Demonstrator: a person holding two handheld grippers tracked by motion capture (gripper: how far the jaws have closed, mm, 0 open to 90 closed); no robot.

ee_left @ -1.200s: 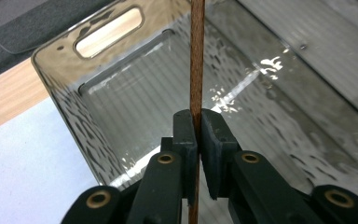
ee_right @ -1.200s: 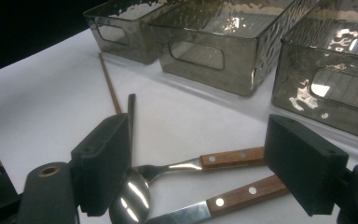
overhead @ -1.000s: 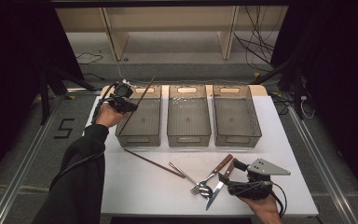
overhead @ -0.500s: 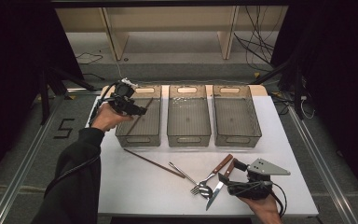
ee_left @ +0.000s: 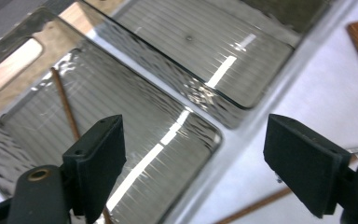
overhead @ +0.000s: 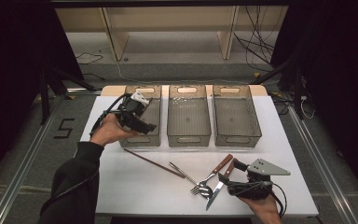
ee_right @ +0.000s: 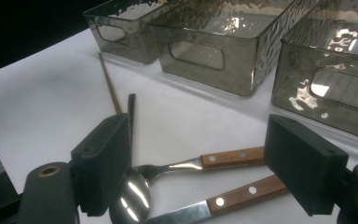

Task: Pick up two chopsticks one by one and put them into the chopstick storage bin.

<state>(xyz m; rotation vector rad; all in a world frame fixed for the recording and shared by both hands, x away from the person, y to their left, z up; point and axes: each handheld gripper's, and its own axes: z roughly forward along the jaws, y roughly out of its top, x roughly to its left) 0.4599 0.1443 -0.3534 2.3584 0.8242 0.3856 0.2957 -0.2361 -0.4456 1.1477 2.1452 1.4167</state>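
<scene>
1. Right gripper [overhead: 224, 182], at the near edge of the white table [overhead: 135, 196]: we see its fingers spread wide and holding nothing, poised above a wooden-handled steel knife [overhead: 214, 196] and a wooden-handled steel fork [overhead: 212, 175].
2. The fork overlaps a dark-handled steel spoon [overhead: 204, 190], and the knife lies just beside them. We judge that fingers closing here could pinch two pieces at once or skid one off the near edge.
3. A thin brown wooden chopstick [overhead: 151, 162] lies loose on the table, near the spoon handle. It is slender and round, so we expect it may roll or slip from a flat grip.
4. Left gripper [overhead: 145, 125], over the left smoked clear plastic bin [overhead: 140, 140]: its fingers have just been opening, with nothing between them. A matching brown chopstick [ee_left: 67, 109] rests inside that bin.
5. The middle bin [overhead: 189, 140] and right bin [overhead: 237, 139] stand touching or nearly so. We judge that a low hand could knock a wall and shift the row, or drop a piece in the wrong bin.
</scene>
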